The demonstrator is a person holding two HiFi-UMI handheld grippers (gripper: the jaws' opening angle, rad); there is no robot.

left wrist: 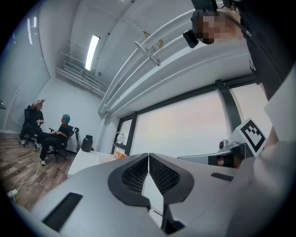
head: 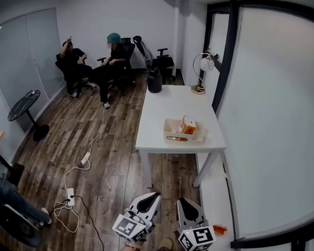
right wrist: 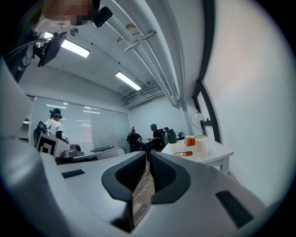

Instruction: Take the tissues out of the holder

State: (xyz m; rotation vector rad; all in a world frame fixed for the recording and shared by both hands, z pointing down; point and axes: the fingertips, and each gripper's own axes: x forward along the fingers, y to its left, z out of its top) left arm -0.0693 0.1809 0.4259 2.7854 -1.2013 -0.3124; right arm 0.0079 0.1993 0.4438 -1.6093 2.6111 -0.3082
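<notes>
A white holder [head: 173,134] stands near the front edge of the white table [head: 168,107], with an orange tissue pack [head: 188,124] upright in it. Both grippers hover low in the head view, well short of the table and over the wooden floor. My left gripper [head: 155,195] is shut with nothing between its jaws, and my right gripper [head: 181,200] beside it is shut and empty too. In the right gripper view the holder [right wrist: 200,147] and tissue pack [right wrist: 189,140] show far ahead of the shut right gripper [right wrist: 148,155]. The left gripper [left wrist: 148,155] points towards the distant table [left wrist: 85,159].
A black jug [head: 155,80] and a round lamp [head: 203,65] stand at the table's far end. Two people sit on chairs [head: 92,63] at the back. A round black side table [head: 25,105] stands left; cables and a power strip [head: 85,158] lie on the floor. A glass wall [head: 275,116] runs along the right.
</notes>
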